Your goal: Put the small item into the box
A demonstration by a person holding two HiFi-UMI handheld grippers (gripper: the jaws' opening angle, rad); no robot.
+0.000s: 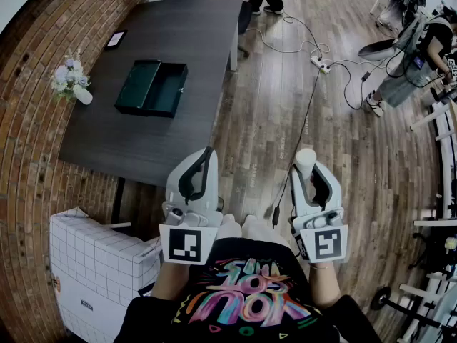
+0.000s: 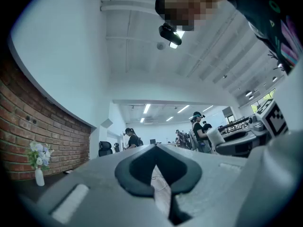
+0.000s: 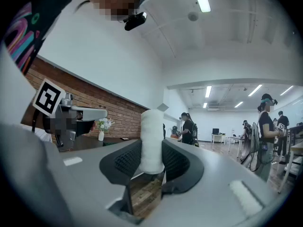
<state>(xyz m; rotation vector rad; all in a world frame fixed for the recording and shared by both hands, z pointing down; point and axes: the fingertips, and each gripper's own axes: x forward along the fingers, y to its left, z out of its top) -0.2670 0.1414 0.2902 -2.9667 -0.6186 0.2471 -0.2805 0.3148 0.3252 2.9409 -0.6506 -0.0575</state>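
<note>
Head view: lettered shirt (image 1: 246,299), right claw (image 1: 312,164)

Matt plastic, rough brick, grained wood.
The left claw (image 2: 155,148) and right claw (image 3: 152,157) are smooth, matt, pale-grey plastic with black pads (image 3: 124,161), ribbed on the right one. The roll (image 3: 152,131) looks soft, white and fibrous. The desk (image 1: 186,41) is dark and matt, and the box (image 1: 151,88) is dark green with a slight sheen. The floor (image 1: 271,120) is grained wood planks, and the wall (image 1: 28,120) is rough brick.

Head camera steeply downward; gripper cameras level, brick wall (image 3: 94,100) in both.
</note>
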